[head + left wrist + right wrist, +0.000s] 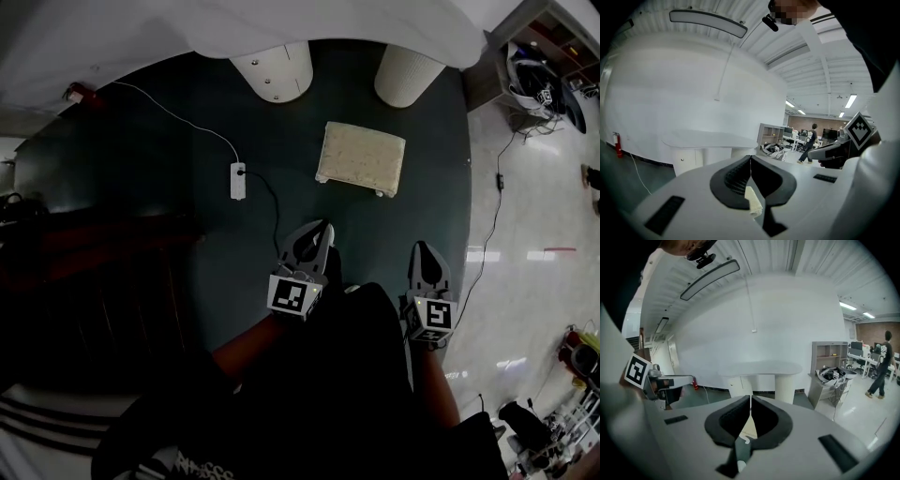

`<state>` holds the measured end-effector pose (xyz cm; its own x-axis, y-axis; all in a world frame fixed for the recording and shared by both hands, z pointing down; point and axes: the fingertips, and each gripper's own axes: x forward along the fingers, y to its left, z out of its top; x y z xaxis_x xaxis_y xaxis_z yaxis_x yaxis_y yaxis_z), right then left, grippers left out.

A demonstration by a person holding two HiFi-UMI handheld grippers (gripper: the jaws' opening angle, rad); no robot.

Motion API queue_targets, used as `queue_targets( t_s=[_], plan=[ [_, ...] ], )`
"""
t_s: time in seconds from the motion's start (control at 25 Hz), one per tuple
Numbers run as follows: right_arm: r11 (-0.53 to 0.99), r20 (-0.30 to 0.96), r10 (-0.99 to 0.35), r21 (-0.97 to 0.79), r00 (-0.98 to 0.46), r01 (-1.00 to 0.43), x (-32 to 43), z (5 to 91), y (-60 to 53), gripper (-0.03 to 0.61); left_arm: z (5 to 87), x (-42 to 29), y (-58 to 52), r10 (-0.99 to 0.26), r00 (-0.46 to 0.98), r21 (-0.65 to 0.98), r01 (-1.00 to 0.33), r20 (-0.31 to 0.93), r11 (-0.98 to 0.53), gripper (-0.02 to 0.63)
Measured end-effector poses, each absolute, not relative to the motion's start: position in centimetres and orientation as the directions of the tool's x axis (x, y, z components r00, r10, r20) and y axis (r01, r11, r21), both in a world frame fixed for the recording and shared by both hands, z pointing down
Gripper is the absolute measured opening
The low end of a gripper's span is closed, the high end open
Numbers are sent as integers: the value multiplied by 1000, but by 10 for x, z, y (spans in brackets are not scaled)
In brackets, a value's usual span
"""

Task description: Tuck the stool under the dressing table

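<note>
Both claws are clenched and empty. The left gripper (324, 228) and right gripper (424, 247), at lower centre of the head view, have their jaws pressed together with nothing between them, as each gripper view confirms.

The stool (362, 157), with its cream cushioned top, stands just above the two grippers in the frame. It is out in the open and apart from the dressing table (281, 28), whose white top spans the upper edge. Two pale pedestals (274, 70) carry the table, and the gap between them lies above and slightly left of the stool.

The step in hand appears to be the approach, since neither gripper touches the stool yet. The next move probably calls for setting the closed tips against the stool's near edge and pushing it evenly toward that gap, so it does not swing.

The surface is a dark green carpet (187, 187). A white power strip (238, 180) and its cable (272, 202) lie left of the stool. Glossy pale floor (534, 234) fills the right side, and a fire extinguisher (75, 94) stands at upper left.
</note>
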<state>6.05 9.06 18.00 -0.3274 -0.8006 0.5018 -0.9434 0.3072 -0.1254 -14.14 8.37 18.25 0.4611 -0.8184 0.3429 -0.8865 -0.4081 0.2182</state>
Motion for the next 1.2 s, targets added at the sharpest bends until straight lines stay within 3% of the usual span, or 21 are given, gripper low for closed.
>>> queue_targets(
  t_s=[0.24, 0.6, 1.2],
  plan=[
    [218, 519, -813, -152, -266, -964, 58, 200, 39, 39, 212, -169, 34, -807, 475, 204, -880, 351, -429, 17],
    [247, 565, -775, -142, -283, -959, 57, 251, 5, 40, 269, -186, 9, -779, 443, 216, -896, 444, -387, 17],
    [194, 647, -714, -185, -268, -963, 105, 385, -63, 40, 372, -152, -54, -721, 351, 240, -936, 598, -257, 18]
  ],
)
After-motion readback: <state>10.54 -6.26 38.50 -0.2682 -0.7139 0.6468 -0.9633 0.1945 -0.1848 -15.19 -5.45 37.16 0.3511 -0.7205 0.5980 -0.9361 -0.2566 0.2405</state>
